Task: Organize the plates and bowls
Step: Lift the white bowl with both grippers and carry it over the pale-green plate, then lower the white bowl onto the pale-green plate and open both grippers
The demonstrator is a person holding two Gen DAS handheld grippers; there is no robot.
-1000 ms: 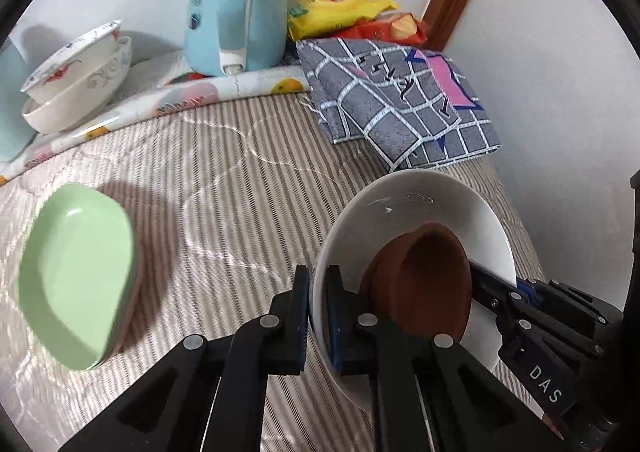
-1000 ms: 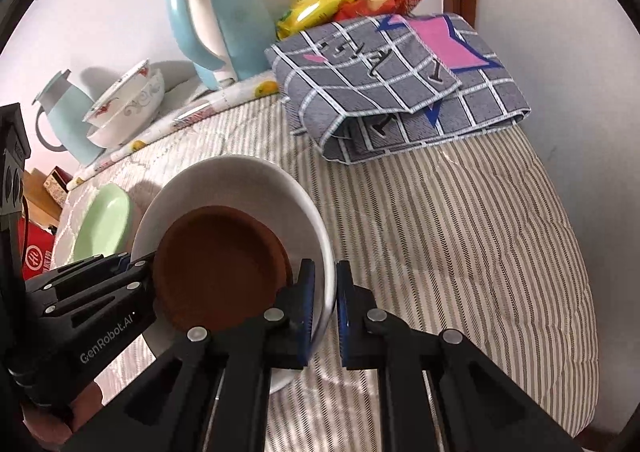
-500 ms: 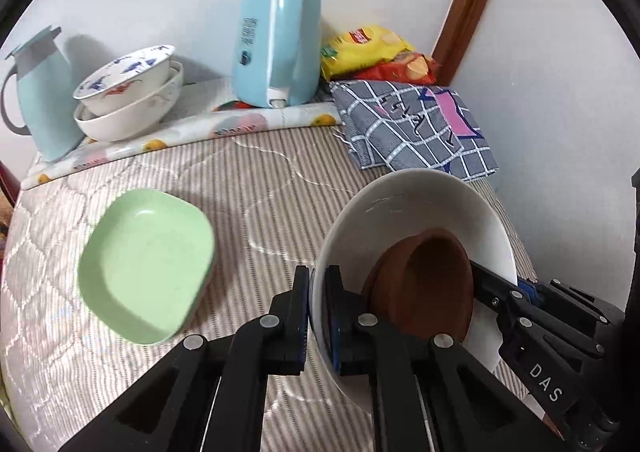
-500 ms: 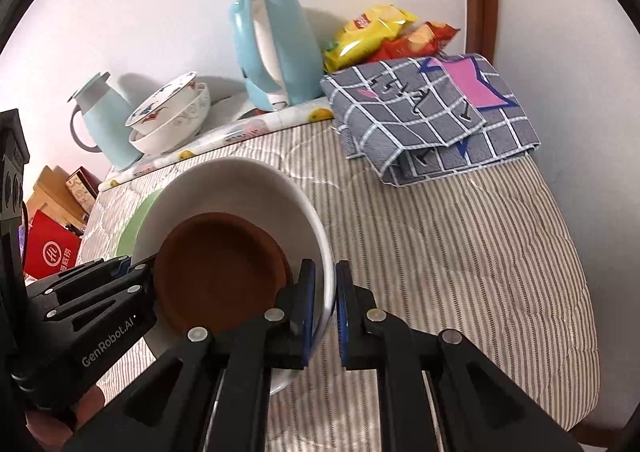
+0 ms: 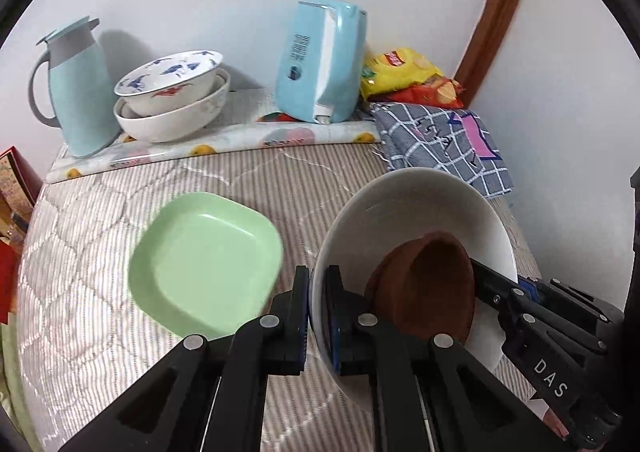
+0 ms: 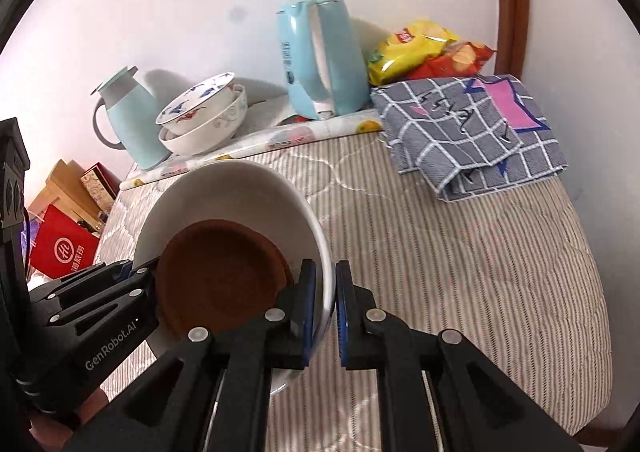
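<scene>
both tongs are clenched on opposite rims of one white bowl (image 5: 424,204), the left gripper (image 5: 318,316) on its left edge and the right gripper (image 6: 325,310) on its right edge; the bowl is tilted above the striped mattress (image 6: 460,252) with a brown bowl (image 6: 218,276) inside it. a green square plate (image 5: 204,260) lies on the mattress just left of the white bowl; two patterned bowls (image 5: 172,104) sit nested by the wall between a blue jug (image 5: 78,92) and a blue kettle (image 5: 320,64).
</scene>
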